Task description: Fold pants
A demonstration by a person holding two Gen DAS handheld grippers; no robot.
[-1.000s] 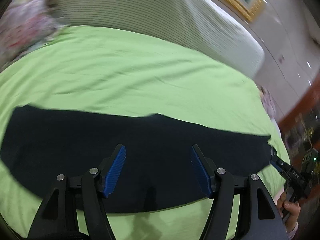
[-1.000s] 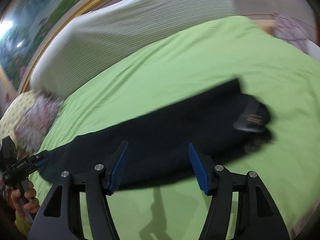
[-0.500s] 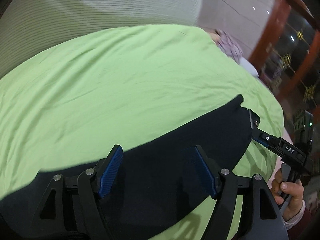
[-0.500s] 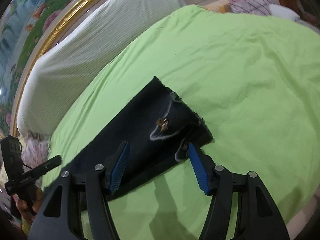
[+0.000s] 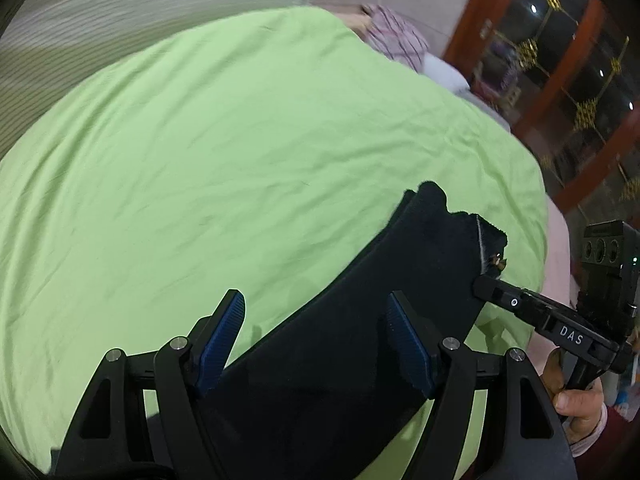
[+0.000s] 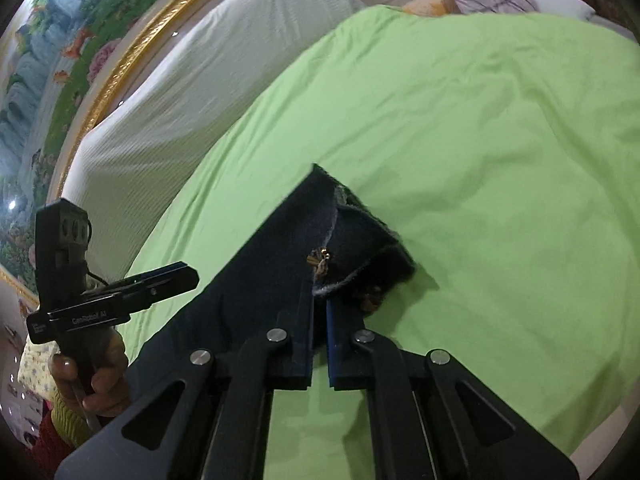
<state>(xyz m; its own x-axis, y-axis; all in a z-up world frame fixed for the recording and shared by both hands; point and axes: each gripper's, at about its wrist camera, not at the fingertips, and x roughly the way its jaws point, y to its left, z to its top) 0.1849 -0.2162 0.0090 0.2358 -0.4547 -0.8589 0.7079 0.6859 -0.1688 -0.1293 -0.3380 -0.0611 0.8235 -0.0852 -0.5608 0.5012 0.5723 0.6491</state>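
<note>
On the wrinkled light-green bed sheet (image 5: 208,152) lies a pair of dark navy fabric pants (image 5: 340,360), stretched as a long band from the near left toward the far right in the left wrist view. Waist end: the fly flap is turned back, exposing a small brass zipper pull (image 6: 320,259) and a pale seam edge, and this end rests on the sheet toward the right edge of the bed. Left gripper (image 5: 316,344): black frame with ribbed blue pads (image 5: 406,344), jaws spread wide, hovering above the middle of the pants with one pad over the sheet and the other over the fabric; nothing is held between them. Right gripper (image 6: 319,332): jaws pressed nearly together at the near edge of the waist end, just below the zipper; a fold of navy cloth appears pinched between the blue pads, though the contact itself is partly hidden by the fingers. In the left wrist view the same gripper reaches in from the right, its tip touching the waist edge, with the person's right hand (image 5: 576,396) on the handle. Far background: a white ribbed upholstered headboard (image 6: 168,112), a gold-framed landscape painting (image 6: 60,60) at far left, and a pink plaid pillow (image 5: 396,40) beyond the bed.
</note>
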